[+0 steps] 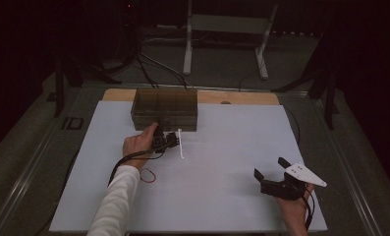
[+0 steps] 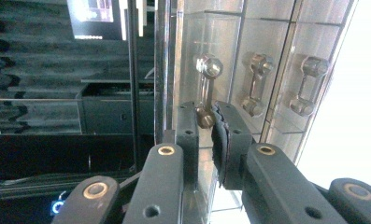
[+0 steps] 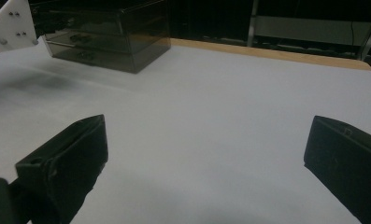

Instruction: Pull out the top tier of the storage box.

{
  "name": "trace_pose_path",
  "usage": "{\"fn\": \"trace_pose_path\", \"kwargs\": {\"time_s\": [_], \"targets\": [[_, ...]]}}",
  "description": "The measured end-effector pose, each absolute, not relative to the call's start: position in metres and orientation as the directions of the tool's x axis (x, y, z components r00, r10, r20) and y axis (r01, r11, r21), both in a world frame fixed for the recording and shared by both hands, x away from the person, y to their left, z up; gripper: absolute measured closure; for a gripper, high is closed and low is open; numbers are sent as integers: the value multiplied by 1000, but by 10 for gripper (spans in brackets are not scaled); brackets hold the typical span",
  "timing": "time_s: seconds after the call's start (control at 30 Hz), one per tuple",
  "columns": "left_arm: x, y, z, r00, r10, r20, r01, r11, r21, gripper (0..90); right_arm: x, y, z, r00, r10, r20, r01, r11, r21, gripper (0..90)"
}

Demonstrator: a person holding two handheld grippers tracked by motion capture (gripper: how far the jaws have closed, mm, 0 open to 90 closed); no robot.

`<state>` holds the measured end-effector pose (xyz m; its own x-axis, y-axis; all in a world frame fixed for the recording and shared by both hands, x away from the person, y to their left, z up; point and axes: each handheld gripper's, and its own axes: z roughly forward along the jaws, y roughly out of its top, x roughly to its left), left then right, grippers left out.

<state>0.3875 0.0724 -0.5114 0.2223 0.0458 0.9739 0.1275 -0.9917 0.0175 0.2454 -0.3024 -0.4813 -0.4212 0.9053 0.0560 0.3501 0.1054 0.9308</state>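
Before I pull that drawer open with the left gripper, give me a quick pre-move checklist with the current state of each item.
1. Left gripper closed on the drawer handle: ok, the jaws pinch its lower knob.
2. Grip centred on the handle: cannot tell, only the knob's tip shows between the jaws.
3. Right gripper out of the way: ok, it sits open near the table's front right, well apart from the drawer box.
4. Pull path in front of the box: not ok, a white strip lies on the table beside the left gripper.
5. Box braced against sliding: not ok, nothing holds it.
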Motion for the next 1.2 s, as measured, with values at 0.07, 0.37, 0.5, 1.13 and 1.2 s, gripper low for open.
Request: {"fn": "trace_pose_path", "kwargs": {"time_s": [0.07, 0.37, 0.5, 1.13, 1.2], "targets": [[387, 72, -512, 219, 45, 975, 126, -992, 18, 830, 245, -303, -481, -421, 905, 57, 350, 103, 931, 4], [380, 73, -511, 228, 37, 973, 129, -992, 8, 829, 246, -303, -481, -421, 905, 56, 349, 104, 931, 4], [378, 73, -510, 233, 24, 972, 134, -991, -8, 829, 245, -302, -481, -421, 905, 58, 350, 103, 931, 4], [372, 74, -510, 232, 20, 972, 105, -994, -5, 802, 246, -302, -482, -423, 905, 55, 350, 107, 931, 4], [370, 74, -510, 235, 18, 972, 96, -995, -5, 640, 246, -302, -482, -423, 905, 55, 350, 106, 931, 5]]}}
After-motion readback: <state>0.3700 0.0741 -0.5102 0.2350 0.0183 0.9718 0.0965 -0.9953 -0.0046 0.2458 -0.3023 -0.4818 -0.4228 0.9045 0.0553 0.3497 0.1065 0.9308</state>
